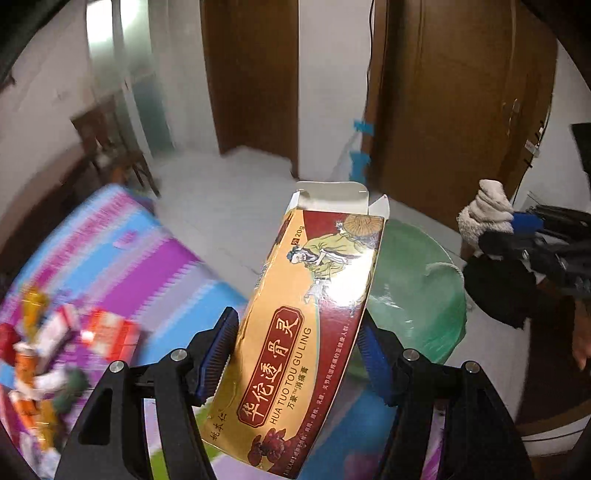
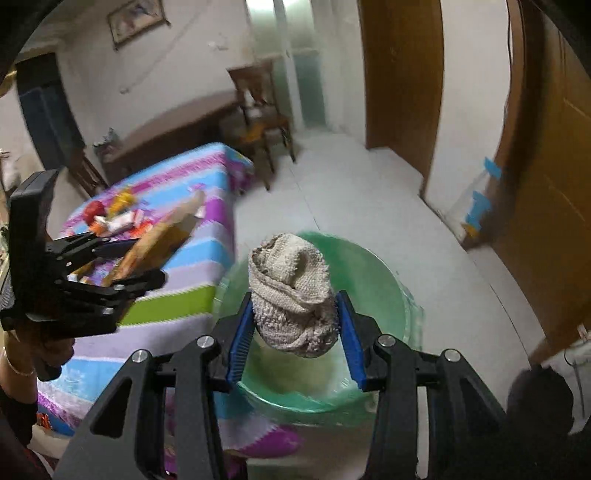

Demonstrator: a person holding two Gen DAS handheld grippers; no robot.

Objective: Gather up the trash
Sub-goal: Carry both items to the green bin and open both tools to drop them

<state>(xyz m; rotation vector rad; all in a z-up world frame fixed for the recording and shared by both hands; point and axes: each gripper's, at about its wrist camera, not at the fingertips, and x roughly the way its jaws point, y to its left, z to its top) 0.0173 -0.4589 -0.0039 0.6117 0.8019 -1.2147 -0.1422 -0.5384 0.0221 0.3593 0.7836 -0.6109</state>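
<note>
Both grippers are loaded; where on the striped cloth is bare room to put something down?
Free: the striped cloth nearest the green bin, and its far corner by the chair. Crowded: the wrapper pile beyond the left gripper.

Bin on floor, just off desk corner.
Basin-like bin [image 2: 373, 273] at 6 o'clock; desk [image 2: 207, 258] at 9, litter pile [image 2: 114, 218] on it; chair [image 2: 258, 122] at 12; doors [image 2: 402, 74] at 1–3.

Domestic room. Evidence: brown wooden doors [image 1: 251, 74], wooden chair [image 2: 264, 118], framed picture [image 2: 136, 20] on wall, striped patterned tablecloth [image 2: 207, 184], tiled floor [image 2: 351, 192].
</note>
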